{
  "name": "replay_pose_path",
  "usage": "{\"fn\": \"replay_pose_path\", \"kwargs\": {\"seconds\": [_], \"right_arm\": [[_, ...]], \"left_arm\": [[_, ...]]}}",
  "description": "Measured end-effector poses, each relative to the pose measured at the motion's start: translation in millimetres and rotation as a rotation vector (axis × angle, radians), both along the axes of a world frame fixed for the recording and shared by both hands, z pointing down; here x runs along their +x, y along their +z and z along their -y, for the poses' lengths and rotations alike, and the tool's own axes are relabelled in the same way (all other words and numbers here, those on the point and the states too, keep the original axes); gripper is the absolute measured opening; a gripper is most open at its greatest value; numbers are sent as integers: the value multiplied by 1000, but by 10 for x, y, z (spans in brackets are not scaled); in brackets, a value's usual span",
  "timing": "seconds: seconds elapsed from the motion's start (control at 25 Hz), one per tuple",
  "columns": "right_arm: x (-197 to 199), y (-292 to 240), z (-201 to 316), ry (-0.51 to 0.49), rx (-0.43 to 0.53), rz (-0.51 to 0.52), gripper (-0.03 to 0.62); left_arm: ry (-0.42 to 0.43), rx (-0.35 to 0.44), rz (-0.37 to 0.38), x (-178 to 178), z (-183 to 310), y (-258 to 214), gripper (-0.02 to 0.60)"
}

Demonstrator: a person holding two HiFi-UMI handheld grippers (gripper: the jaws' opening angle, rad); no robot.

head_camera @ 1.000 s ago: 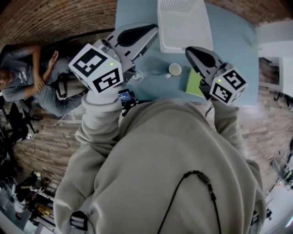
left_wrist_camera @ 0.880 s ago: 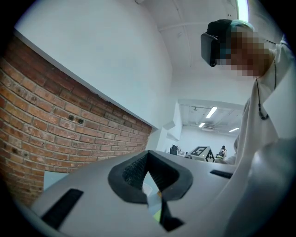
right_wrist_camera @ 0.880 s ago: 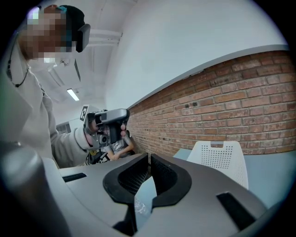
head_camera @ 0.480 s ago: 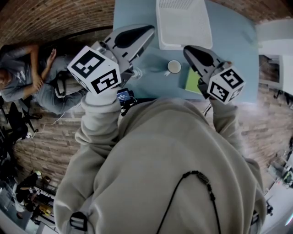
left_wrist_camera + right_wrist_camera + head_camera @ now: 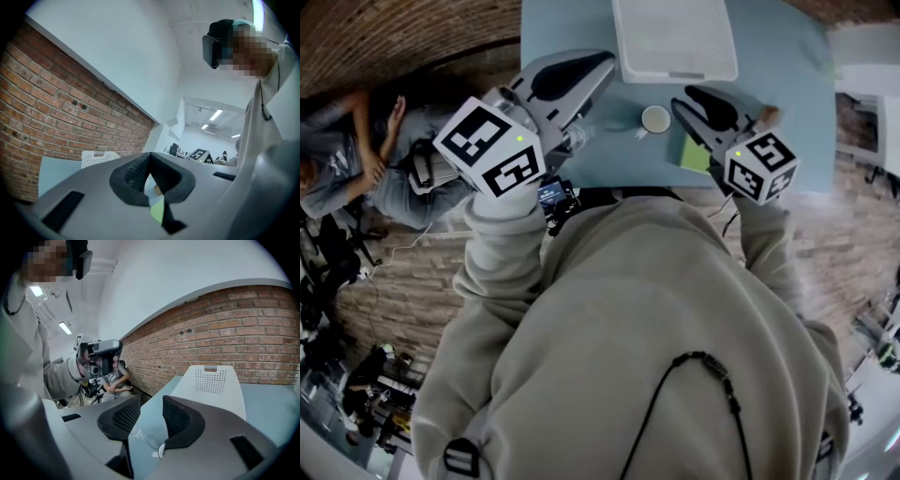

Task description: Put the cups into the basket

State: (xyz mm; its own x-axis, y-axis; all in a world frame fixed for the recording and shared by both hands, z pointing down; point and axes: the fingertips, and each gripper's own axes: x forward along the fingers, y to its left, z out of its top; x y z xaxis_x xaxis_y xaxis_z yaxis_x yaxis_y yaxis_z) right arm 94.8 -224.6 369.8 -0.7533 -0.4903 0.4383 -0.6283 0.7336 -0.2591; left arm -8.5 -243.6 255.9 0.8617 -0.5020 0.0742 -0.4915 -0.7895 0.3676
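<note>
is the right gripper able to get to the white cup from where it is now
Probably yes. The right gripper's jaws have just been opening with nothing between them, and only bare table separates it from the white cup.

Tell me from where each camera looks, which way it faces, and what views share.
Head view: on the person's head, facing steeply down at table, basket and cup; hoodie, left tool and right tool show.
Left gripper view: on the left tool, facing along its shut jaws toward the brick wall; hoodie shows.
Right gripper view: on the right tool, facing along its jaws, just opened with nothing between, toward the basket; hoodie and left tool show.
Shared: all three see the basket.
</note>
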Motion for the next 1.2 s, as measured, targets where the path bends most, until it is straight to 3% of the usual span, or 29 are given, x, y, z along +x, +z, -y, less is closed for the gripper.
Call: {"fn": "replay_pose_path", "kwargs": {"seconds": [0.2,0.68,0.92,1.2], "right_arm": [[49,291,-42,-20,-37,-42,146],[141,1141,-16,-51,-163,-161,249],[131,1664,-6,-116,-185,-286,324],[65,2165,-28,-179,-234,-366,360]], "left_arm": [[-1,-39,6,0,7,146,-2],[-49,-137,22,-164,-96,544,-2],[-91,-176,30,-277,-95,716,-2],[-142,-222,38,-447,-113,915,-2]]}}
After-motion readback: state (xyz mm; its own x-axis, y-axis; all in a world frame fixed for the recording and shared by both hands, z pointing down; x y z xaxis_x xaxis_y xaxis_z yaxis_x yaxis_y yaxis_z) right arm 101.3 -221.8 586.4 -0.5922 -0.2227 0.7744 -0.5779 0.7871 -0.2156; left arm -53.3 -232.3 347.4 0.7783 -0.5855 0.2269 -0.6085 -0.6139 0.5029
